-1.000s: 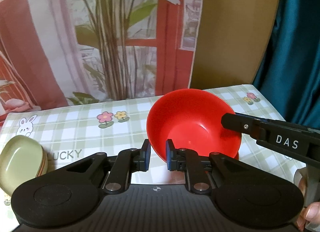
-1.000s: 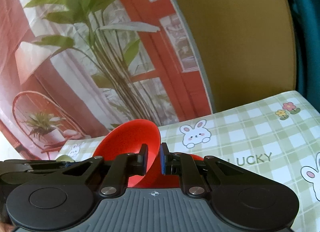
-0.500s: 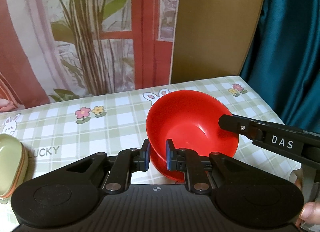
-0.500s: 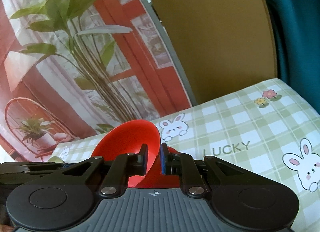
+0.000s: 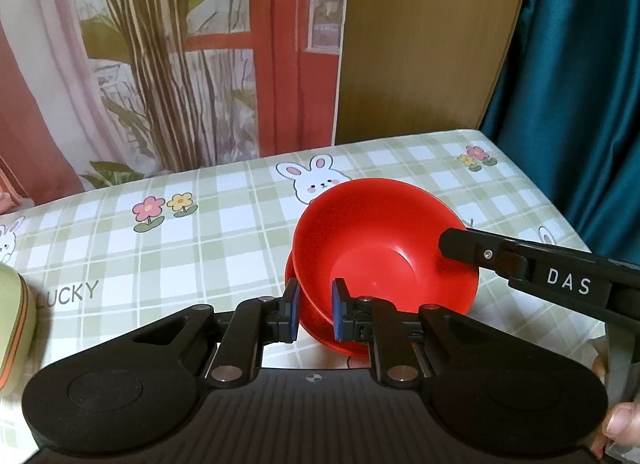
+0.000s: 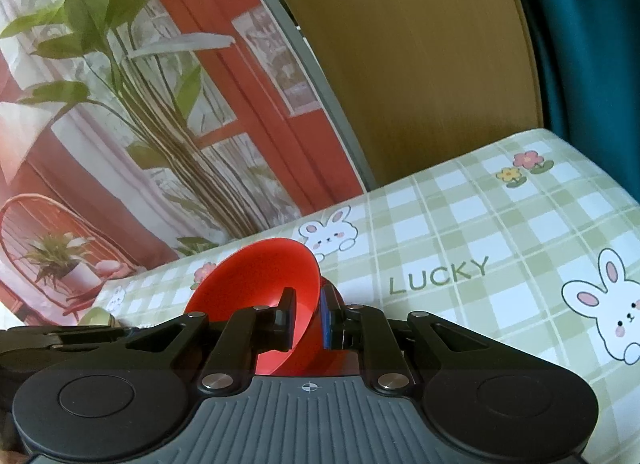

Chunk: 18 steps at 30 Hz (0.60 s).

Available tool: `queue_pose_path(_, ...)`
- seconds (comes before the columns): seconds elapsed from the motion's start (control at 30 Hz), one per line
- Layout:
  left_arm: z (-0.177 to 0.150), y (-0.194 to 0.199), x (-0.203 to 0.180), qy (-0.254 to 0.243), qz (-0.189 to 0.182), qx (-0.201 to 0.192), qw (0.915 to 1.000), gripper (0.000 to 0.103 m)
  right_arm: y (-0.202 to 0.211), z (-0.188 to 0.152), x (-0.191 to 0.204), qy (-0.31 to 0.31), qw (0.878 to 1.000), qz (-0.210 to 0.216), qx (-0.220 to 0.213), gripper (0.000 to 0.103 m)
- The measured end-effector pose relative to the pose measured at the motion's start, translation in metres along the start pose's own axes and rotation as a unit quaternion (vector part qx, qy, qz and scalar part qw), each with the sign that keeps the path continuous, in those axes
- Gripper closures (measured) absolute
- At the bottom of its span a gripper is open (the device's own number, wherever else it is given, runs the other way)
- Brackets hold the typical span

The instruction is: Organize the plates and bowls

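Partly hidden green dish (image 5: 16,324), cropped.

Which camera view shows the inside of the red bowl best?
The left wrist view: the red bowl opens toward the camera, showing its whole interior and rim, clamped by the left gripper and right gripper. The right wrist view shows it edge-on, mostly hidden behind the fingers.

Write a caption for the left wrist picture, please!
Two grippers hold a red bowl by its rim, low over a red plate on the bunny tablecloth.
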<state>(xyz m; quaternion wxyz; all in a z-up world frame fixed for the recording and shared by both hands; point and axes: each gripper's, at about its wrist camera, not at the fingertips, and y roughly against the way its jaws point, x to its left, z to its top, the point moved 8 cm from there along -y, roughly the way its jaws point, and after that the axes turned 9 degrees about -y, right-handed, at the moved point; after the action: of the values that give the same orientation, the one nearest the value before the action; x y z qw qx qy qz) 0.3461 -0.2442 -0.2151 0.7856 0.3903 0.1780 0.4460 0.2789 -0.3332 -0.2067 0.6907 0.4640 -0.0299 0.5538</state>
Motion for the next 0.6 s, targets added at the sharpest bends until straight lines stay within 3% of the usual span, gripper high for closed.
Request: queue_pose_path(0.6,-0.003,-0.014,0.000,-0.016,0.006,0.016,0.9997,0.086,-0.012,-0.007,-0.009,0.001,1.000,-0.005,0.017,0.090)
